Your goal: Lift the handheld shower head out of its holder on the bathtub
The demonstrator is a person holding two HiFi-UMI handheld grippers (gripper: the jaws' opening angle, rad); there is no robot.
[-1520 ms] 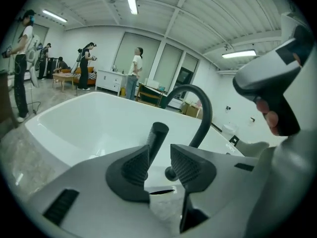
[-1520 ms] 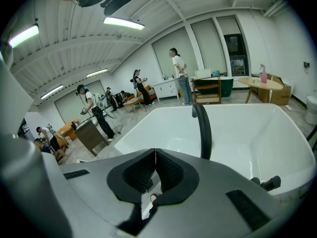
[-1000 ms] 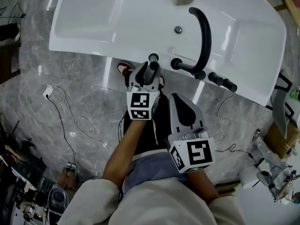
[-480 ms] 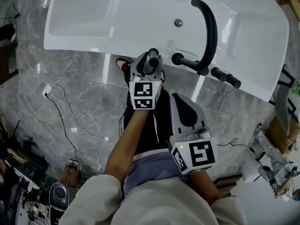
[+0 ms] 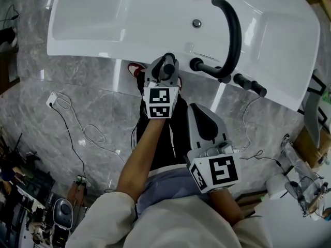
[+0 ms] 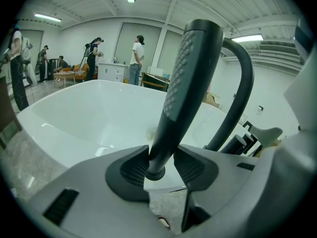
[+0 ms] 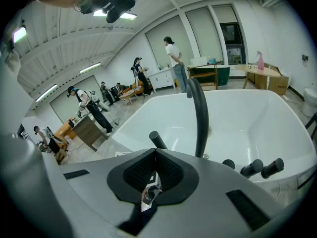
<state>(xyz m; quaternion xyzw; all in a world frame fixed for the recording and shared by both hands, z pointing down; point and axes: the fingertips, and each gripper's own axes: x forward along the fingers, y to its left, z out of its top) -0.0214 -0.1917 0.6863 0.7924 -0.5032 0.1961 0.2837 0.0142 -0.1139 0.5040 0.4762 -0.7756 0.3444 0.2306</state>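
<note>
The shower head point(image 6: 190, 78) is standing in its place on the near rim of the bathtub point(image 5: 103, 25), and its dark handle is sitting right between the jaws of my left gripper point(image 5: 165, 70). I am closing those jaws on it now. The ribbed pads are flanking the lowest stretch of the handle on both sides, and as far as I can judge they are not yet clamping it.

From that gripper the handle is running up and away from me, leaning a little to the right, with its dotted face turning toward the tub. That long axis is what I am reckoning with: I judge the pull will need to follow the handle's own line, up and slightly back, not straight across. The holder itself is lying below my jaws and I cannot make it out.

Just beyond and to the right of my left gripper the arched black spout point(image 5: 232, 30) is curving over the basin, so I am expecting little room on that side.

My right gripper point(image 7: 156, 157) is hanging well back from the rim, nearer my body, its jaws together on nothing. The left one is plainly the nearer and is doing this job.
</note>
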